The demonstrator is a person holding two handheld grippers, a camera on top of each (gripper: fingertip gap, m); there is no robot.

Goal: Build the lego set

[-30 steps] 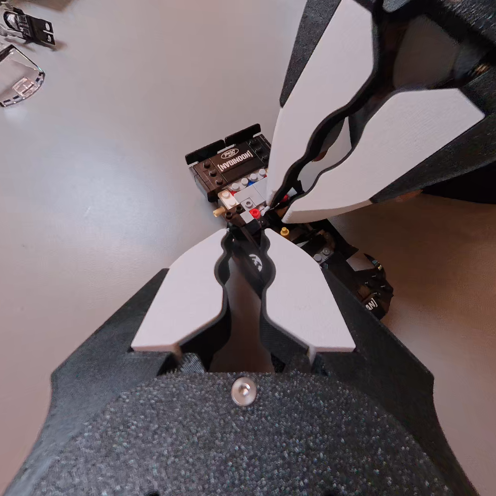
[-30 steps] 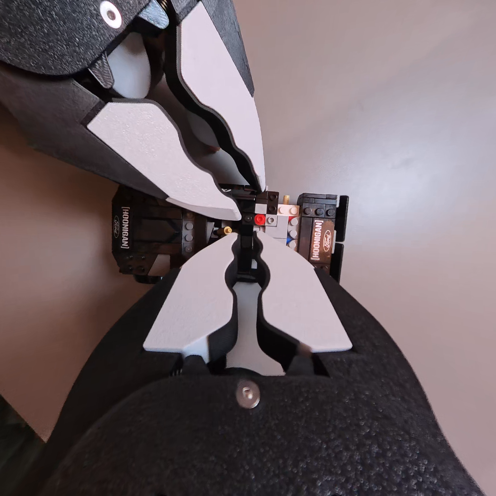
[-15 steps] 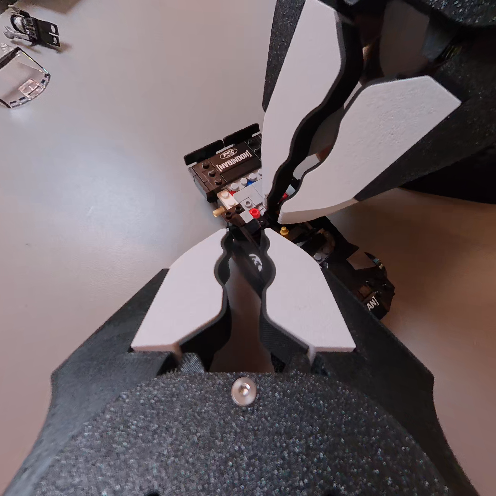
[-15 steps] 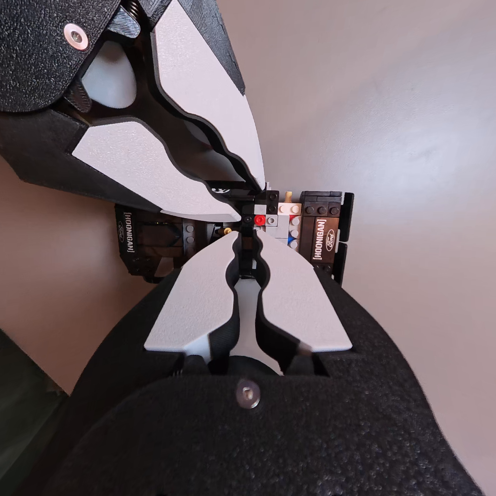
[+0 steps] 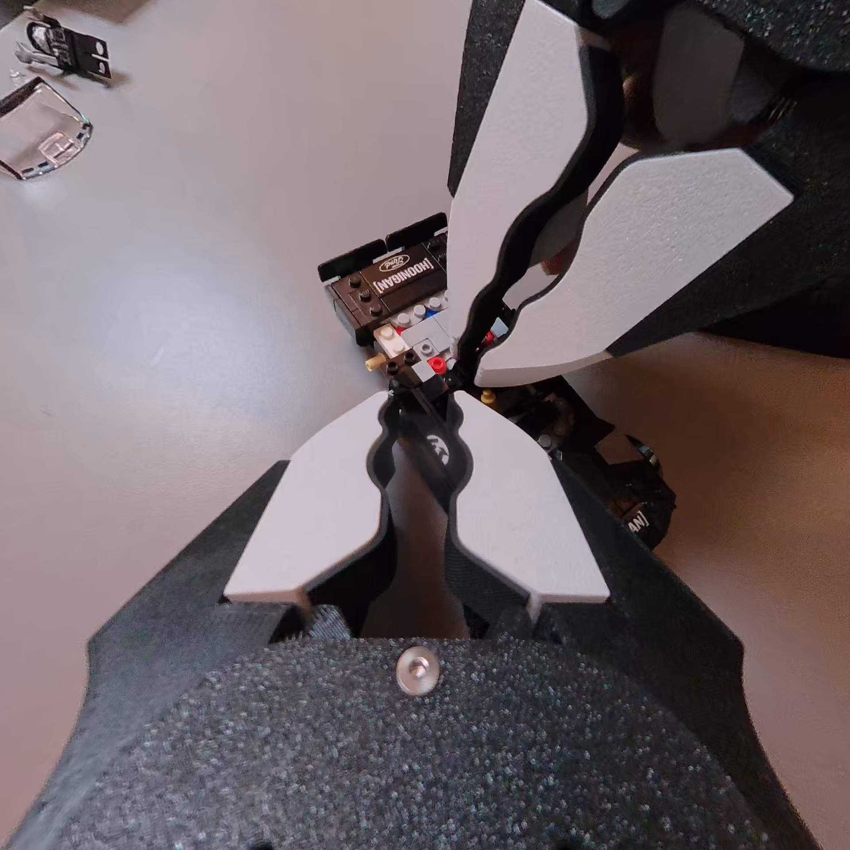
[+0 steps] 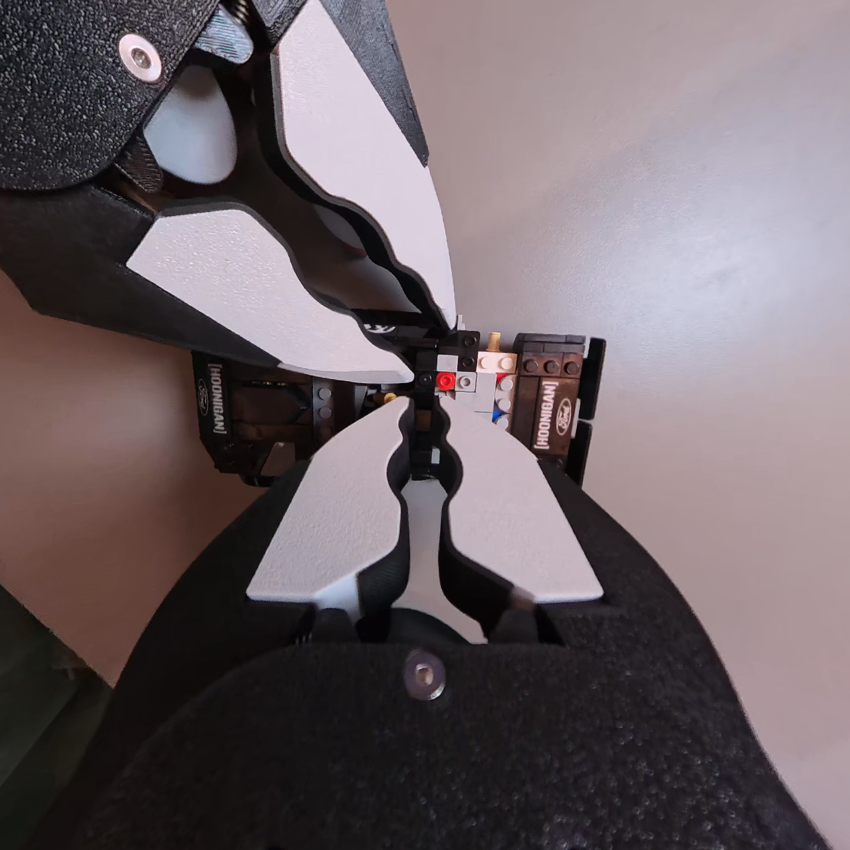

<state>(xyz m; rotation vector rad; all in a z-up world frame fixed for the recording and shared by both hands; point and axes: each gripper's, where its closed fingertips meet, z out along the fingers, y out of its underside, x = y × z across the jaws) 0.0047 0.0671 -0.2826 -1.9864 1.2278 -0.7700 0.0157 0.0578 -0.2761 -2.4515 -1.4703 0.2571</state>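
Left wrist view has the left gripper (image 5: 421, 398) clamped on a black lego car (image 5: 404, 294) at frame centre on the table (image 5: 184, 230), its middle hidden where the right gripper (image 5: 464, 368) pinches it closed, front cut off.

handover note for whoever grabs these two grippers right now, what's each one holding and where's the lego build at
Left gripper: shut on a thin black panel that runs along the near side of the lego car.
Right gripper: shut on the car's narrow black middle section, steadying it.
The car rests on the grey table, both grippers meeting at its centre. Its black ends and the studded core of grey, white, red and blue bricks are built.
Loose parts wait at the table's far left: a clear windscreen piece and a small black piece.
Left: whether the panel is fully seated cannot be told; then add the loose parts.
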